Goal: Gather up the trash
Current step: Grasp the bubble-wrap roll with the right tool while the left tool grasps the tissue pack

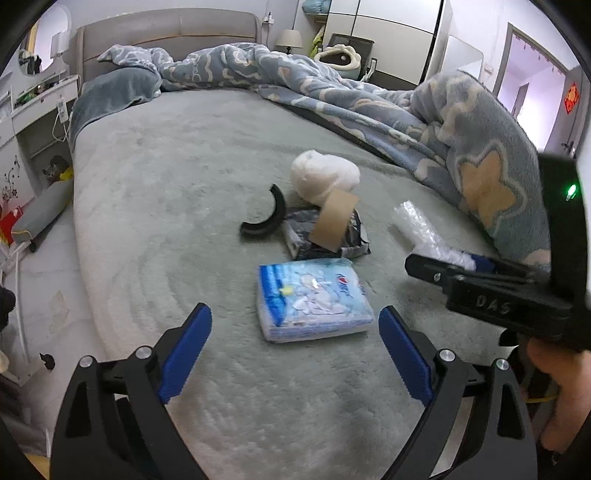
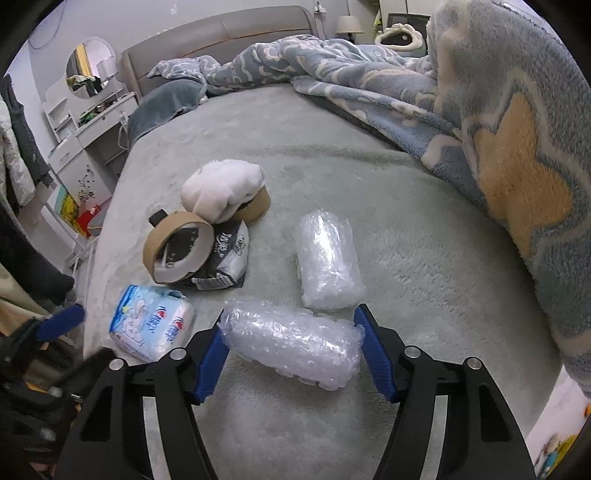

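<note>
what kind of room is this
A bedroom, most likely: a bed with a padded headboard, a rumpled blue blanket on it, and a bedside lamp in the far corner.

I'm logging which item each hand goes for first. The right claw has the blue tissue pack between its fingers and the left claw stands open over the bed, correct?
Not quite. The right claw has a bubble wrap roll between its fingers, as the right wrist view shows. The blue tissue pack lies on the bed ahead of the left claw, which does stand open.
</note>
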`<state>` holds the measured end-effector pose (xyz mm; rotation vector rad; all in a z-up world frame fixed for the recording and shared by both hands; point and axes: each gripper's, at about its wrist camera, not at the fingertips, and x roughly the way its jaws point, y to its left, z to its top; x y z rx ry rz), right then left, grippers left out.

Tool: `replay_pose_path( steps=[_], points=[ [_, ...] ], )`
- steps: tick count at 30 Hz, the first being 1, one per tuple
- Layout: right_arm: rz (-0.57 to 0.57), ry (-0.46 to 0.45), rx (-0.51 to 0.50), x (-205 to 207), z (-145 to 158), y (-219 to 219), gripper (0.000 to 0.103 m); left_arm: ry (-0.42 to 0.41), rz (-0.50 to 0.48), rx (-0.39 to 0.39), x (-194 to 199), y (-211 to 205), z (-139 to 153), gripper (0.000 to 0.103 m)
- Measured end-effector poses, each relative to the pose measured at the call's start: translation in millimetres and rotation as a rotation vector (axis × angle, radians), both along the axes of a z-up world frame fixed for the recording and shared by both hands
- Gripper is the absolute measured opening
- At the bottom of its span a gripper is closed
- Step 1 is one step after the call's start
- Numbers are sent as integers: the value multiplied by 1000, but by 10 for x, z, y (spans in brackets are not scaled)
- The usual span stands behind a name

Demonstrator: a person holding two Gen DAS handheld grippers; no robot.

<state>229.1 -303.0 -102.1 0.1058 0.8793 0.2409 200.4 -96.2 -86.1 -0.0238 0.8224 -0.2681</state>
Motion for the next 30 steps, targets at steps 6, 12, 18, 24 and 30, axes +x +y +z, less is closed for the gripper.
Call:
replay_pose_path(
  steps=[6,12,18,24,30],
  points=[
    [29,-36,18,-36,100,-59,67,-4,6,23,48,-96,-80,94],
    [52,-39,62,-42,120,-145,67,3,18,41,124,-178,-180,94],
    [69,-41,85,-54,146,-215,67,4,36,53,166,-233,-258,94],
    [84,-48,76,-83,163,-265,67,9,57,73,237,-293,-267,88],
    [99,-56,83,-84,212,-253,67,16,41,81,264,-306,-267,75]
  ],
)
